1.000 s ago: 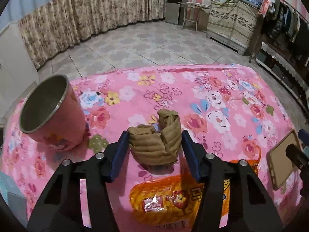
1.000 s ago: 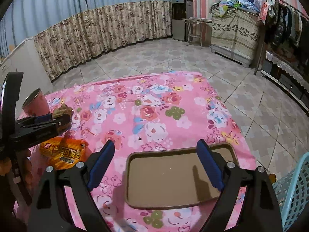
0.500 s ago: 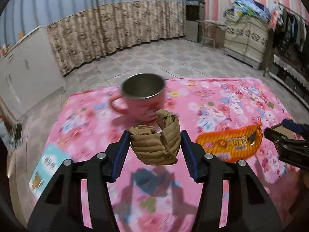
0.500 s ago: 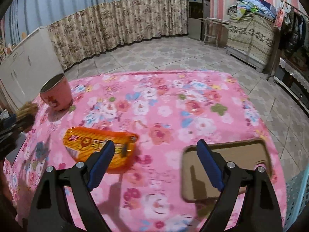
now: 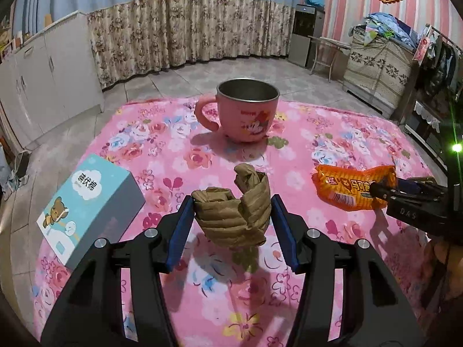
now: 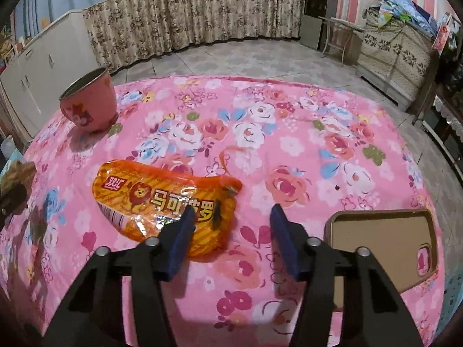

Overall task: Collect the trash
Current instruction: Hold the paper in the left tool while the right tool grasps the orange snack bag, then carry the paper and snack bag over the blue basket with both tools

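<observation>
While the left claw (image 5: pixel 233 217) pinches the crumpled brown paper (image 5: pixel 231 211) between its blue pads and carries it clear of the table (image 5: pixel 202 312), the wad's shadow falling on the cloth beneath, the view around it has swung: a second ago the paper sat low over the orange wrapper with the pink cup off to the left, and now the cup (image 5: pixel 246 110) stands straight ahead beyond the paper, so the first piece of trash looks lifted and on its way, most likely toward that cup or some bin out of sight. Left of the claw lies a pale blue box (image 5: pixel 86 208) with a bear on it. The right claw (image 6: pixel 231 217) is open wide and holds nothing; it has moved off the brown tray (image 6: pixel 385 243), which now lies to its right, and its left pad sits over the near edge of the orange wrapper (image 6: pixel 162 193), so most of the wrapper lies ahead and left of the gap, not between the pads. To pick it up, the claw would probably need to shift left before closing
</observation>
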